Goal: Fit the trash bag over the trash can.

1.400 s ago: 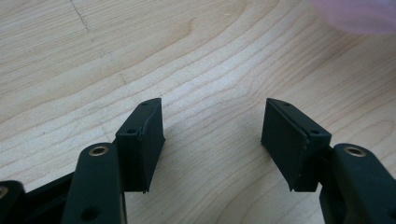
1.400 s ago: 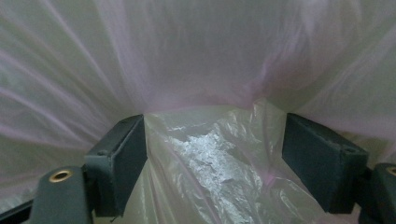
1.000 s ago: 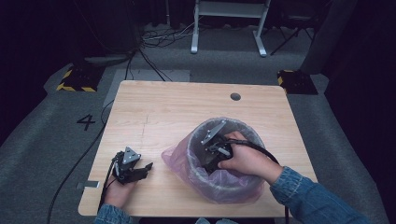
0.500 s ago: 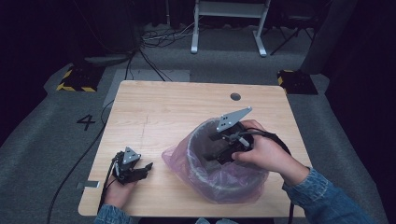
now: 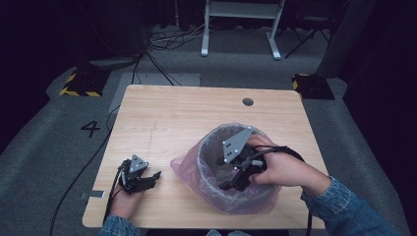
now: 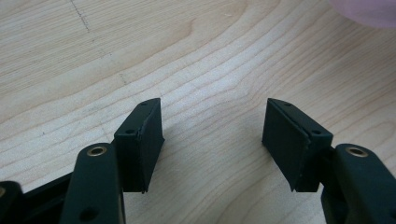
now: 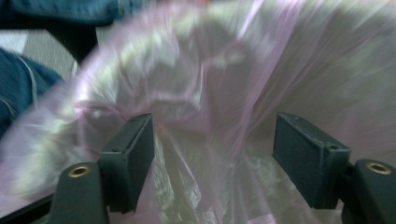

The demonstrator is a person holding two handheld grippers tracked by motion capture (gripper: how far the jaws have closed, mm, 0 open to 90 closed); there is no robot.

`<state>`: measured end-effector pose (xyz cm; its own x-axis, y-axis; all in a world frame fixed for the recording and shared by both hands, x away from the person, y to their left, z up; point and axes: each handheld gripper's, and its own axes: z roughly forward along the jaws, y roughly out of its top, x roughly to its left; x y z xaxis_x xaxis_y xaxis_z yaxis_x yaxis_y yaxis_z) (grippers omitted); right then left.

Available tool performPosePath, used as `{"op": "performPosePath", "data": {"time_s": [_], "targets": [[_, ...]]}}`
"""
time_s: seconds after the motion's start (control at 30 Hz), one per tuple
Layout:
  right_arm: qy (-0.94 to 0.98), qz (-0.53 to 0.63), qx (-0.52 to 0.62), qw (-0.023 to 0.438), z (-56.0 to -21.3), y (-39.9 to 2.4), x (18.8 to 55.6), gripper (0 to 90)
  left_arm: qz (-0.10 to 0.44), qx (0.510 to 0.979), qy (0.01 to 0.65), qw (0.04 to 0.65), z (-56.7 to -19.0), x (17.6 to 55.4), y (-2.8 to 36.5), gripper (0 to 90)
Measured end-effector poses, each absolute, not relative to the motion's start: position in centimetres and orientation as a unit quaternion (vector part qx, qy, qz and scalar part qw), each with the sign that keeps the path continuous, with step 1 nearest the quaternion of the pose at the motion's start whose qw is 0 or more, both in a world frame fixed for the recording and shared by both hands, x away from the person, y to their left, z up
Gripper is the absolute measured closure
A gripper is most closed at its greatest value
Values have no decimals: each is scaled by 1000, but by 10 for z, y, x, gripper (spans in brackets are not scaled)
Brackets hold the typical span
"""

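While your left gripper (image 5: pixel 150 178) rested near the front left corner of the wooden table (image 5: pixel 187 113) in the high view, its grey plate up and your left hand (image 5: pixel 124 204) behind it, your right gripper (image 5: pixel 230 183) was inside the mouth of the bin (image 5: pixel 209 169), a round container lined with a pink plastic bag (image 5: pixel 183 163) whose edge spilled over the rim toward the left gripper. The bin stood on the right half of the table, toward the front edge, well apart from the left gripper. Your right hand (image 5: pixel 280 169) lay over the rim on the bin's right side, a denim sleeve (image 5: pixel 354 211) behind it. In the left gripper view, the left gripper (image 6: pixel 214 135) had its jaws standing wide apart with bare wood grain between them and nothing held; a sliver of the pink bag (image 6: pixel 369 11) showed at the top right corner. In the right gripper view, blurred, the right gripper (image 7: pixel 214 154) pointed into the pink bag (image 7: pixel 224 70); its jaws had just been closing a little yet stood wide, with crumpled film behind and between them, and you could not tell whether either pad touched it.
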<state>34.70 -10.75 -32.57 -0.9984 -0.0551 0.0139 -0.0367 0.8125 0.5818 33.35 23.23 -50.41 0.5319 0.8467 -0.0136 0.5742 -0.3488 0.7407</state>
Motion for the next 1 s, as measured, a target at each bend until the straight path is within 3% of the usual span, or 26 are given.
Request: {"op": "performPosePath", "data": {"time_s": [0.33, 0.67, 0.83, 1.0], "targets": [[-974, -224, 22, 19, -373, -90, 347, 297, 191, 799, 444, 356, -504, 333, 232, 380], [-981, -191, -21, 6, -404, -84, 351, 244, 191, 799, 444, 356, -504, 333, 232, 380], [-979, -199, -53, 3, -400, -86, 355, 253, 191, 800, 444, 356, -504, 333, 232, 380], [-960, -269, -79, -4, -374, -97, 360, 259, 191, 799, 445, 357, -504, 333, 232, 379]]}}
